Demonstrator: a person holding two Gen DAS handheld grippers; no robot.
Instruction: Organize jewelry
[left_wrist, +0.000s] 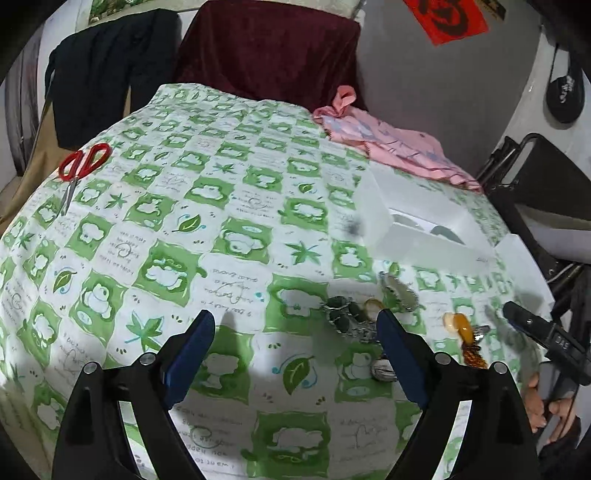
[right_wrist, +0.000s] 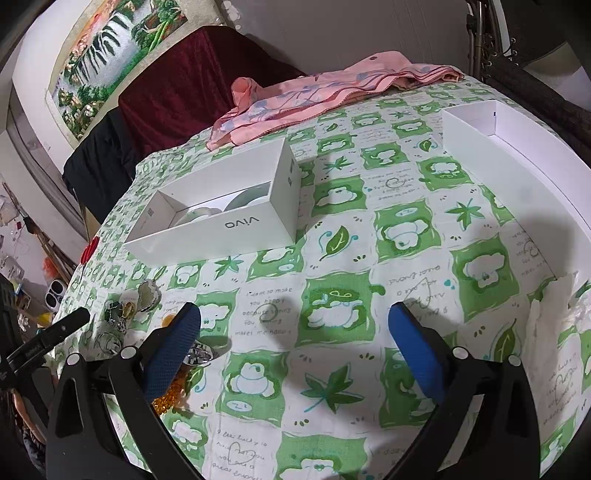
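Both my left tongs (left_wrist: 295, 332) and right tongs (right_wrist: 295, 325) released, empty; risk: tangled jewelry (left_wrist: 351, 317) may drag neighbours off the table (left_wrist: 221, 184).

both wrist views look across one tablecloth (left_wrist: 236, 206), sharing jewelry (right_wrist: 118, 314)

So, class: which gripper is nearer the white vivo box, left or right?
Probably right, though it is hard to judge. The right gripper faces the vivo box across a short stretch of tablecloth. From the left gripper, the box sits farther off, beyond the jewelry pile.
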